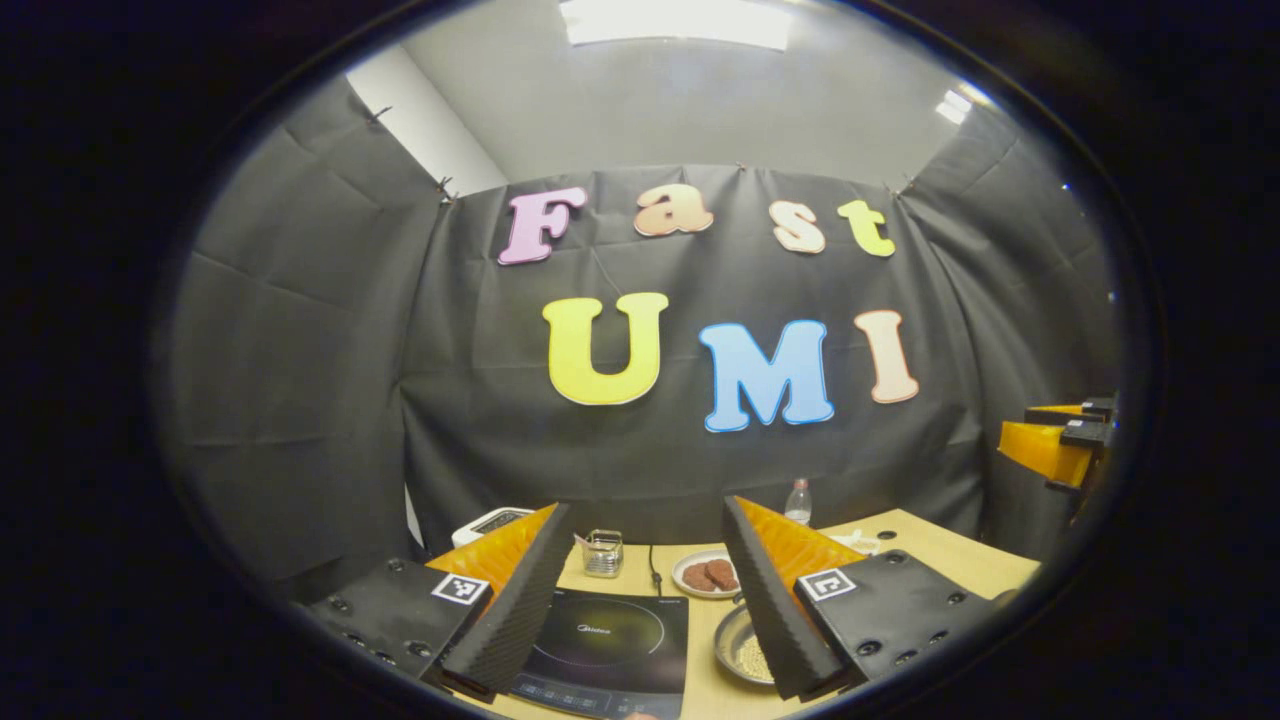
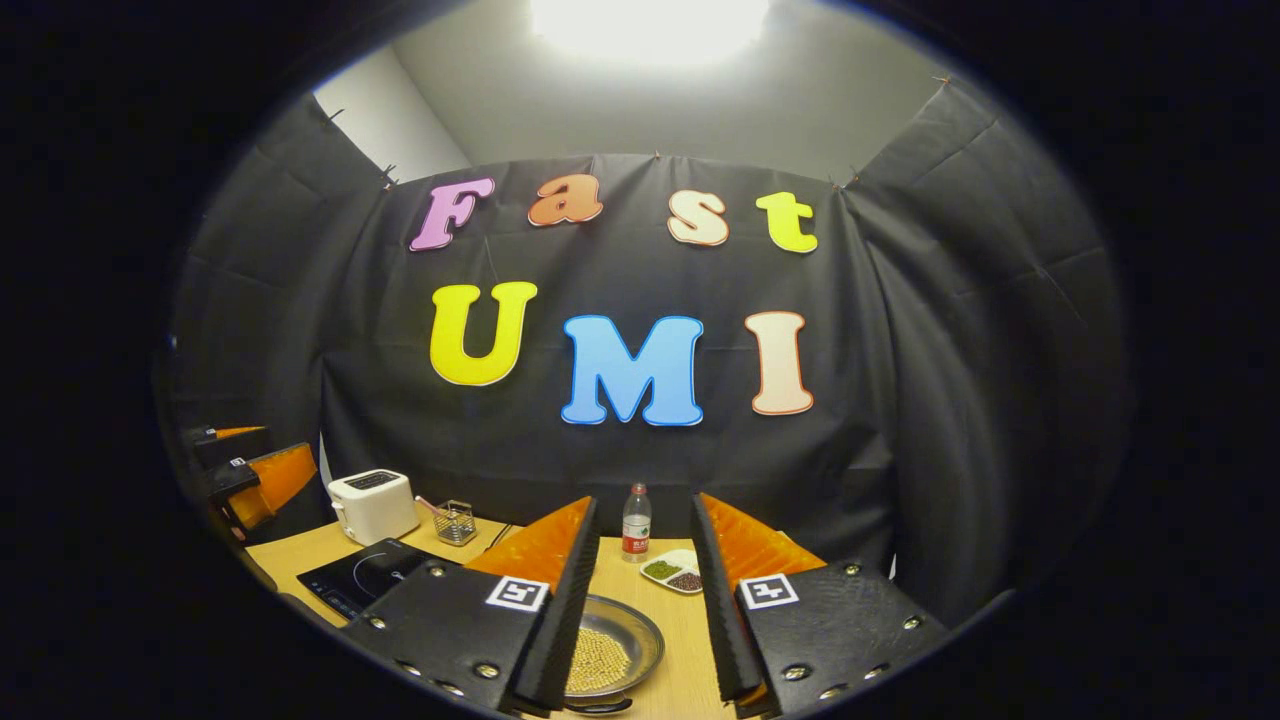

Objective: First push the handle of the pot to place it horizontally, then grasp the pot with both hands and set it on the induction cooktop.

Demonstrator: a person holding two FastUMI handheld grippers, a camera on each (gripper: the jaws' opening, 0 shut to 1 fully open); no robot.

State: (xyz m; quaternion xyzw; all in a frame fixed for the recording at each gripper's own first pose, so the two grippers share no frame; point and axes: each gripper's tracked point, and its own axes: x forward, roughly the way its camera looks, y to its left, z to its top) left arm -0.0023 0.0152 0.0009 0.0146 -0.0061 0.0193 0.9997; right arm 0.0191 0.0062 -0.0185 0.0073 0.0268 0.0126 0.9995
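The pot (image 2: 612, 640) is a shallow metal pan holding pale grains, standing on the wooden table (image 2: 690, 630). In the right gripper view it lies low between the fingers of my right gripper (image 2: 645, 498), which is open and above it; a dark handle end (image 2: 597, 706) points toward the camera. In the left gripper view the pot (image 1: 742, 655) sits just right of the black induction cooktop (image 1: 605, 640), partly behind a finger. My left gripper (image 1: 645, 503) is open over the cooktop and holds nothing. The cooktop (image 2: 365, 577) lies left of the pot.
A white toaster (image 2: 372, 505) and a wire basket (image 2: 456, 521) stand at the back left. A water bottle (image 2: 636, 522) and a small dish of beans (image 2: 672, 570) stand behind the pot. A plate of cookies (image 1: 708, 573) lies behind the cooktop.
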